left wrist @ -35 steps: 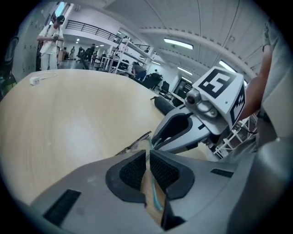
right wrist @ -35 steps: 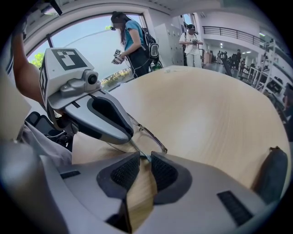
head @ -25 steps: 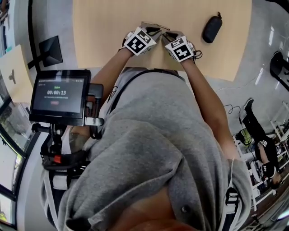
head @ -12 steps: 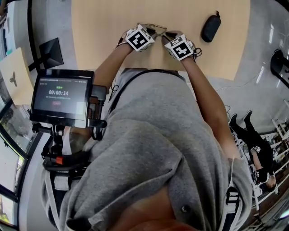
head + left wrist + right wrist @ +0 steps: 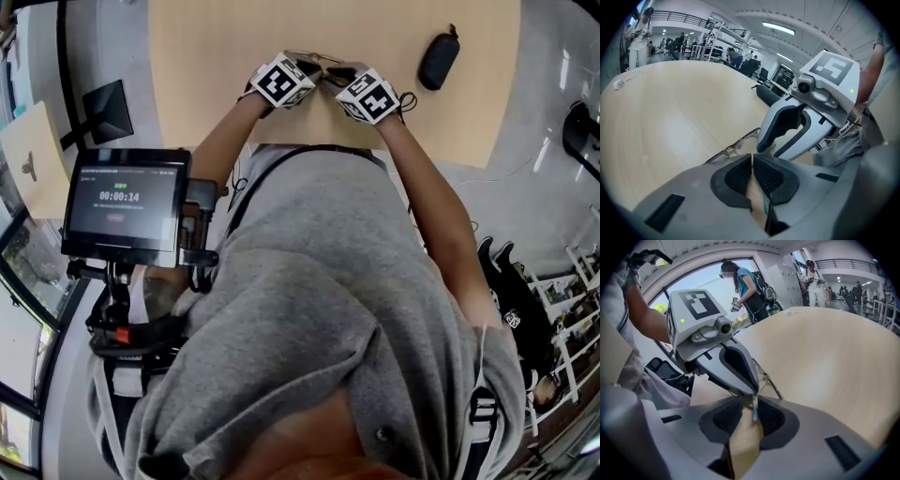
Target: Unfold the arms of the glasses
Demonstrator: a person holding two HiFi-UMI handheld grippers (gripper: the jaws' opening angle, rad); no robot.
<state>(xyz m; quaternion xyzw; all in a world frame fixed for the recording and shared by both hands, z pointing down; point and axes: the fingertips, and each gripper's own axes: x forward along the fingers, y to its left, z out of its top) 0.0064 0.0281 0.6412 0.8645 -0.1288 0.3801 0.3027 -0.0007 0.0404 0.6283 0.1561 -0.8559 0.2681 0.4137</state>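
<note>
Thin metal-framed glasses lie between my two grippers on the light wood table, mostly hidden by them. In the left gripper view the frame runs just beyond my left gripper, which is shut on a pale green arm tip. My right gripper meets the frame from the right. In the right gripper view a pale green arm tip hangs from the left gripper's finger into my right gripper, whose jaws stand slightly apart around it.
A black glasses case lies on the table to the right of the grippers. A screen on a stand sits at the person's left. The table's near edge runs just under the person's forearms. People stand far off in the hall.
Both grippers have closed in on each other over the glasses. The frame, plainly seen between them a second ago, is now mostly covered.
</note>
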